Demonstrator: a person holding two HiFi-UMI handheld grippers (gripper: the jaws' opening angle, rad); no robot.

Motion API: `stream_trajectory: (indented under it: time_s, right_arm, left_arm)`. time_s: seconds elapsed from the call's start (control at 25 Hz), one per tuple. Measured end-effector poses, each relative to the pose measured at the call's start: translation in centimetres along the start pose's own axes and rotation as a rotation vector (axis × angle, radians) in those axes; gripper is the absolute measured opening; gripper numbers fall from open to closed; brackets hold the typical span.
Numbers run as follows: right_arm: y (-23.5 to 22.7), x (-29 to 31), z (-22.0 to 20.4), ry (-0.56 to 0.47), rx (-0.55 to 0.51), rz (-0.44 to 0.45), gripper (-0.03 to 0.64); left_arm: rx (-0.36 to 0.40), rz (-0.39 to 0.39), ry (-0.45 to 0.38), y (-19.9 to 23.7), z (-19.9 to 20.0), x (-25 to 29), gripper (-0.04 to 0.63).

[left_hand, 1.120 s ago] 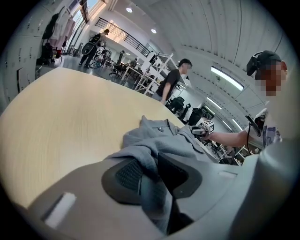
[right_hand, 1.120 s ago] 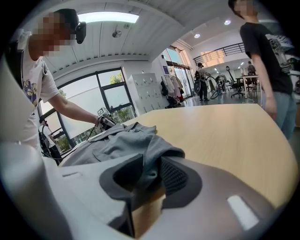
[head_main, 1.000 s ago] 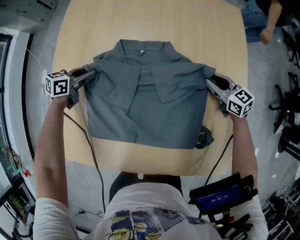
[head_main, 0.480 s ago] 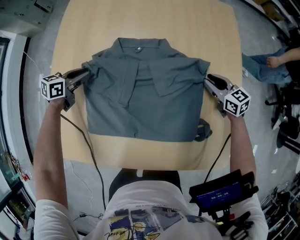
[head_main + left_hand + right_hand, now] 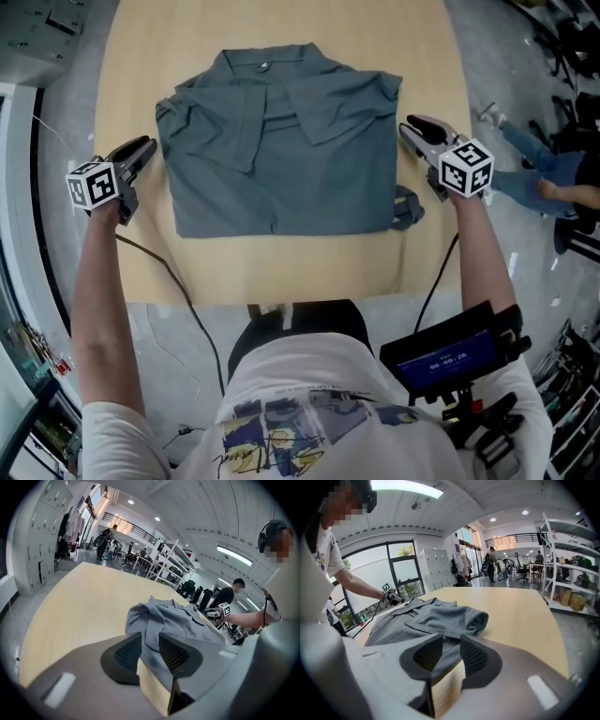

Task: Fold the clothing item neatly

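Shirt [image 5: 281, 150]: grey, collar on the far side, lying mid-table [image 5: 281, 272], its sides turned in to a rough rectangle. Left gripper [image 5: 141, 150] sits near its left edge and right gripper [image 5: 413, 127] just beside its right edge. Both have jaws apart and grip nothing.

Judged step: fold the near hem up to the collar. Take both near corners level, lift together, keep edges square.

A dark scrap of cloth [image 5: 407, 208] sticks out at the near right corner; tuck it first. Far left shoulder is rumpled.
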State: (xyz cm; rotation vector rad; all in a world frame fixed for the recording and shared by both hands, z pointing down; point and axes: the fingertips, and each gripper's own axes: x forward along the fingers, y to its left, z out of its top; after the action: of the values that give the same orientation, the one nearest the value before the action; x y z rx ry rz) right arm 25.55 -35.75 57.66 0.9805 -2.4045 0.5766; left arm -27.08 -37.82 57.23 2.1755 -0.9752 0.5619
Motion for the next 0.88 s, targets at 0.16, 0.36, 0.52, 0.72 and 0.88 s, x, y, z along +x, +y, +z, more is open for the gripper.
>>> stream_trajectory:
  time_s: [0.16,0.36,0.52,0.72,0.88]
  right_arm:
    - [1.6,-1.0,-0.2,-0.008,0.002,-0.028,0.104]
    - [4.1,-3.1,-0.9,-0.014,0.002,-0.065,0.104]
    - [6.5,-5.1,-1.7,-0.029,0.005,-0.099,0.103]
    - [11.1,-7.0,-3.3,-0.043,0.008,-0.120,0.103]
    - [15.6,-9.3,-4.0,-0.055,-0.011,-0.136,0.103]
  left_arm:
    - [0.009,0.031,-0.019,-0.4,-1.1,-2.6,0.121]
    - [0.029,0.042,-0.050,-2.0,-2.4,-5.0,0.121]
    - [0.076,0.019,-0.079,-4.6,-3.1,-6.6,0.121]
    - [0.125,-0.014,-0.100,-7.8,-5.4,-9.2,0.121]
    - [0.176,-0.029,-0.113,-11.5,-7.5,-11.8,0.120]
